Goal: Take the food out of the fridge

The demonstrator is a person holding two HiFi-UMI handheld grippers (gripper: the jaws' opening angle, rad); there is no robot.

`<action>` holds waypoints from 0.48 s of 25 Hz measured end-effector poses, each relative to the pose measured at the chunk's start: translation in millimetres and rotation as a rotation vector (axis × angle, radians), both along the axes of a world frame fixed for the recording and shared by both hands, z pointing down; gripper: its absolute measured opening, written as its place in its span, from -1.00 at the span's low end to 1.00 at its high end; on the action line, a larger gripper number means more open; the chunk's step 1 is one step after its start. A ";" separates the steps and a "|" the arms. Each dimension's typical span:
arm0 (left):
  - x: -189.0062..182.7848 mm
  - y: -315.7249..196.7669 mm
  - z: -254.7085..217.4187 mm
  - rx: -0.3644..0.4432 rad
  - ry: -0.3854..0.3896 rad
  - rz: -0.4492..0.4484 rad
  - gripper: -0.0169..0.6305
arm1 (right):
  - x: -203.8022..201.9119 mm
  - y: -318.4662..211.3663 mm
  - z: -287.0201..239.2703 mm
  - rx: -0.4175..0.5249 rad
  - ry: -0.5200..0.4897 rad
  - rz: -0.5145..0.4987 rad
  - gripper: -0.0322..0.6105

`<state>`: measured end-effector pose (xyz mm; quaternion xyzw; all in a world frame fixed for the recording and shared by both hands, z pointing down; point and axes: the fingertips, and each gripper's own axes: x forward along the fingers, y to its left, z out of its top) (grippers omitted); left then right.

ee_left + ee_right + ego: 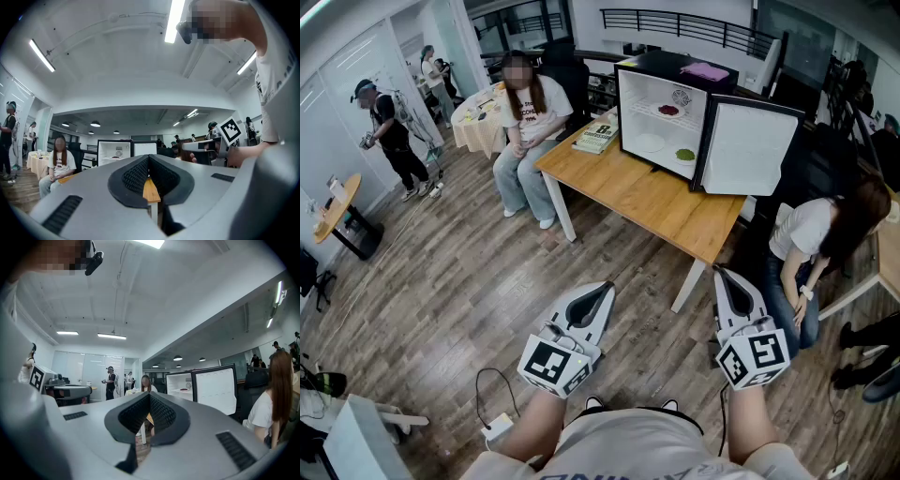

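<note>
Wood-topped table (647,202) bears a boxy black mini fridge (661,64), white inside, its open front facing lower left and its door (748,150) swung right; dark red food (668,110) lies on the upper shelf (642,111), green food (685,154) lower right. Left gripper (605,289) and right gripper (722,274), ribbed black pads (136,176) pressed together on nothing, sit low in frame, well apart from it; a book (597,136) lies beside the fridge.

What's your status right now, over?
Left gripper, right gripper shut, empty. Food sits in open fridge on table. One person seated left of table, another right.
</note>
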<state>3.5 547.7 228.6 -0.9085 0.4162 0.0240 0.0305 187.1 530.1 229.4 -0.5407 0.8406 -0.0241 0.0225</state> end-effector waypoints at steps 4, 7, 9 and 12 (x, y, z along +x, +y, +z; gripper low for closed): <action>2.6 2.2 -1.7 0.002 0.000 0.005 -0.92 | 1.3 2.8 0.6 -0.003 0.005 0.002 -0.84; 3.2 3.6 -2.7 0.004 -0.002 0.006 -0.92 | 2.1 4.8 0.9 -0.004 0.007 0.003 -0.84; 3.6 3.9 -3.0 0.006 -0.003 0.006 -0.92 | 2.4 5.2 1.7 -0.005 0.011 0.003 -0.84; 3.6 4.1 -3.0 0.008 -0.003 0.006 -0.92 | 2.0 4.3 1.6 -0.001 0.010 0.001 -0.84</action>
